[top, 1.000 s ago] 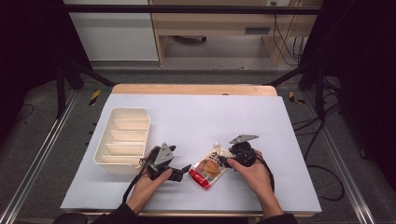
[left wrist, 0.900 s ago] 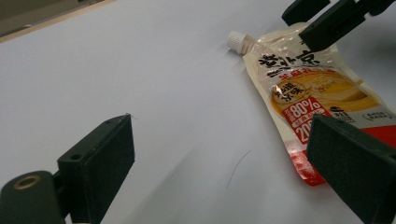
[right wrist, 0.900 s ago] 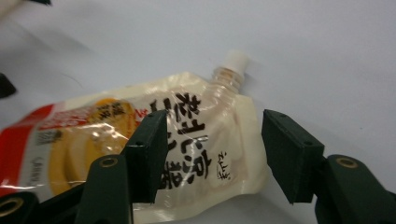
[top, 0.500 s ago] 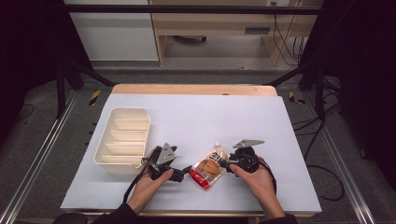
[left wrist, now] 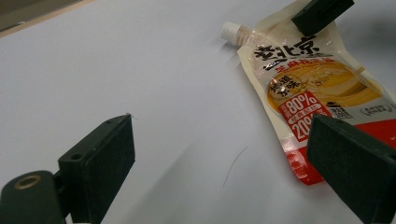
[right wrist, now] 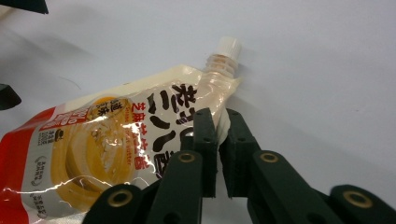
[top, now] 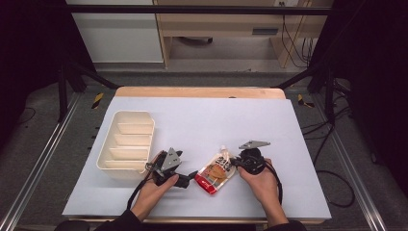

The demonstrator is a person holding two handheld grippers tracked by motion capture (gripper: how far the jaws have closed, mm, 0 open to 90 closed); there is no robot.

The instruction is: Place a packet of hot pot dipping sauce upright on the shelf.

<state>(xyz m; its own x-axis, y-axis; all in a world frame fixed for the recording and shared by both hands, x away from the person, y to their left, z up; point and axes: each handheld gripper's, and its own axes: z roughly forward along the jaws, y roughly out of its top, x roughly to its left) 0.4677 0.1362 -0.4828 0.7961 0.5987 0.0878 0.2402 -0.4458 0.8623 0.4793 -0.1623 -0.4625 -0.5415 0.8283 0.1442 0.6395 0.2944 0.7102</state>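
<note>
High view, left gripper (top: 191, 176): I see it low and left of centre in the frame, in my left hand (top: 155, 186), its tip just beside the red bottom end of the pouch (top: 217, 170).
High view, right gripper (top: 235, 161): low and right of centre, in my right hand (top: 262, 180), meeting the pouch's upper right edge near the spout.
High view, pouch: lies flat on the white surface (top: 202, 120) between the two grippers, white cap toward the top of the frame.
High view, tray (top: 126, 142): a cream divided tray at the left, just above the left gripper.
Left gripper view, left gripper (left wrist: 224, 184): jaws spread wide, nothing between them but bare surface; the right-hand jaw overlaps the pouch's red corner, contact I cannot confirm.
Left gripper view, pouch (left wrist: 308, 88): upper right of the frame; I read "80%" and "20" in a red panel, under large black Chinese characters.
Right gripper view, right gripper (right wrist: 217, 122): jaws drawn narrow, pinching the pouch's edge just below the spout.
Right gripper view, pouch (right wrist: 112, 144): runs from centre to lower left, its cap (right wrist: 228, 48) pointing to the top; black Chinese characters, yellow picture, red end.
</note>
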